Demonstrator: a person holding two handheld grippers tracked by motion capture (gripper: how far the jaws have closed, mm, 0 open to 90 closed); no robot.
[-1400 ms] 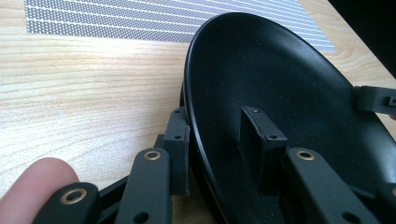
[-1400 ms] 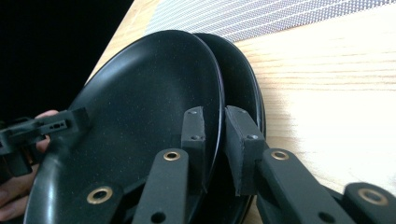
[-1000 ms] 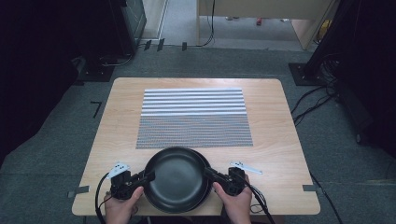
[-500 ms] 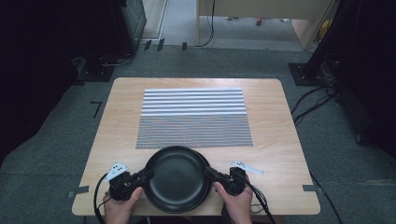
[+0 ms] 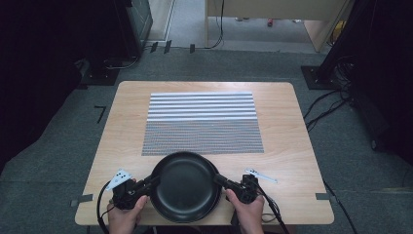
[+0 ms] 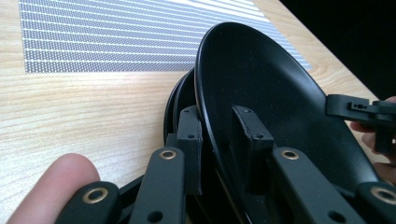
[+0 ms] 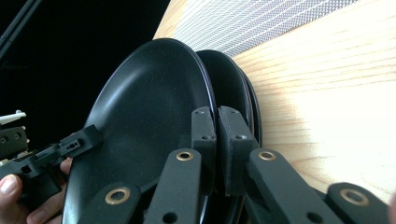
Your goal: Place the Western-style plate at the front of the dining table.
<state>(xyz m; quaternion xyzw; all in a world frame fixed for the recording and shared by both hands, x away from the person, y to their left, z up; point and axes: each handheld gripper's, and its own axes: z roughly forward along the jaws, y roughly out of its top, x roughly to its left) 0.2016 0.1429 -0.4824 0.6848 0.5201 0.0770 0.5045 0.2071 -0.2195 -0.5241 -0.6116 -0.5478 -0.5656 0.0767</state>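
Black plate (image 5: 184,186) — left tongs (image 5: 152,182), right tongs (image 5: 218,181) gripping rim

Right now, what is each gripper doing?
Left gripper: jaws just closing, shut on the top black plate rim.
Right gripper: jaws just closed on the same rim.
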